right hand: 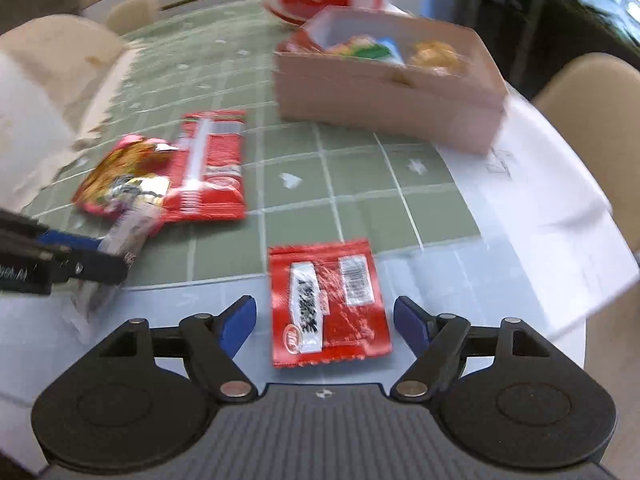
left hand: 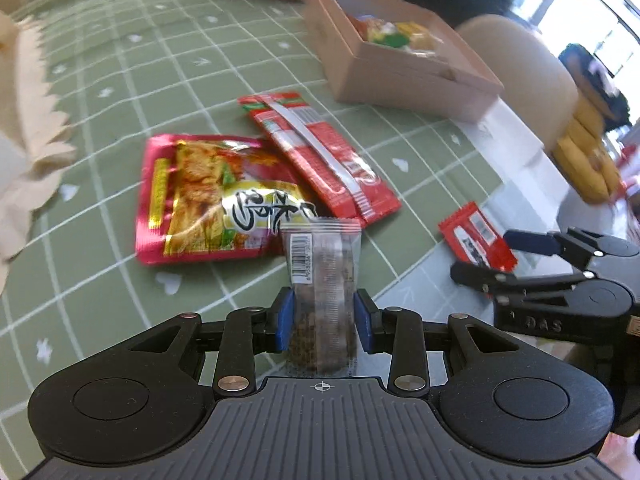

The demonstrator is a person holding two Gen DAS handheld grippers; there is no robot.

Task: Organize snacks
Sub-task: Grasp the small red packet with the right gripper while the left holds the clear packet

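Clamped between the blue pads of the left tool [left hand: 323, 322] was a clear-wrapped dark snack bar [left hand: 322, 280], standing up out of the jaws with its barcode end on top, lifted clear of the green checked worktop [left hand: 120, 80]. Over on the right, the right tool [right hand: 325, 320] hung with its pads spread wide and nothing in them; a small red packet [right hand: 326, 302] lay flat on the worktop between them, untouched on either side. Two more waited on the left: a pink noodle packet [left hand: 200, 196] and a long red packet [left hand: 320, 152], overlapping. Far off to the right sat the pink box [left hand: 400, 76], already holding a few snacks. Risks, by my reckoning: that glossy wrapper could slide out of the left tool's hold on the way to the box, and the right tool's pads could skid the flat packet sideways instead of pinching it.
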